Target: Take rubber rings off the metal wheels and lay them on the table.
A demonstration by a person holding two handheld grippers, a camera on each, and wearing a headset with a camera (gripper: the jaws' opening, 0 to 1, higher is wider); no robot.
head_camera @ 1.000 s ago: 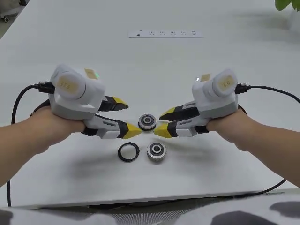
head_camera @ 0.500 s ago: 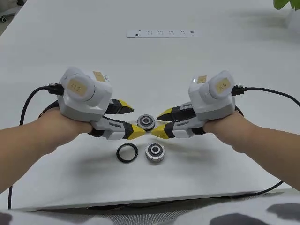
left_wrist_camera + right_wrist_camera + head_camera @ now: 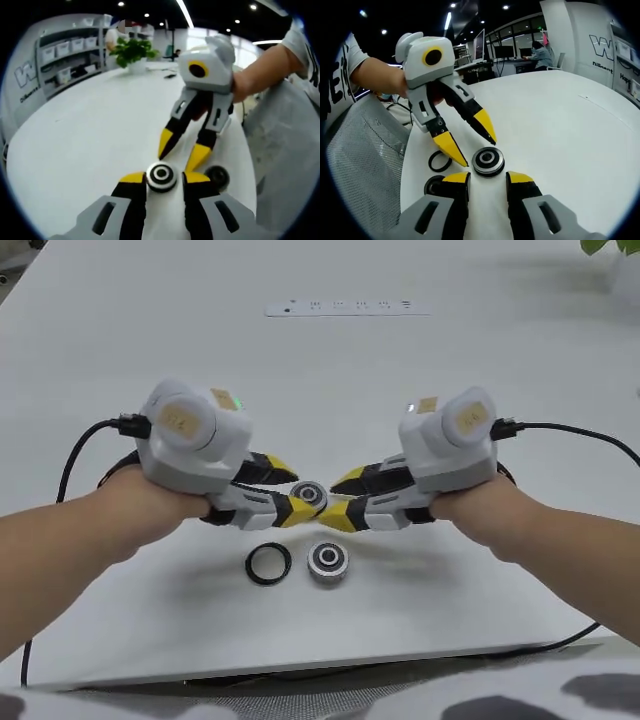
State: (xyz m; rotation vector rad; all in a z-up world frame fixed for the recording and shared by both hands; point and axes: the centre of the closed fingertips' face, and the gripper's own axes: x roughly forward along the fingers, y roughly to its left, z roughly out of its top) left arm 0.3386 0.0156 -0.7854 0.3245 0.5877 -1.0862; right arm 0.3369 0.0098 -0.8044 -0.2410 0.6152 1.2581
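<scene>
Left gripper [image 3: 164,178]: jaws part-open, astride the ringed wheel [image 3: 488,161] on the counter [image 3: 450,350]. Whether they touch it is hard to tell through the fisheye.

Right gripper [image 3: 488,177]: jaws apart, tips just short of the same wheel.

Loose ring [image 3: 268,563] and second wheel [image 3: 328,561] lie nearer the person.

Judgement: clamp the wheel firmly with the left, then catch only the rubber edge with the right.

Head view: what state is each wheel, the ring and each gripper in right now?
Far wheel: lying flat, rubber on, between both grippers' tips.
Near wheel: lying flat, bare.
Loose ring: off, flat beside near wheel.
Left gripper: open.
Right gripper: open.
</scene>
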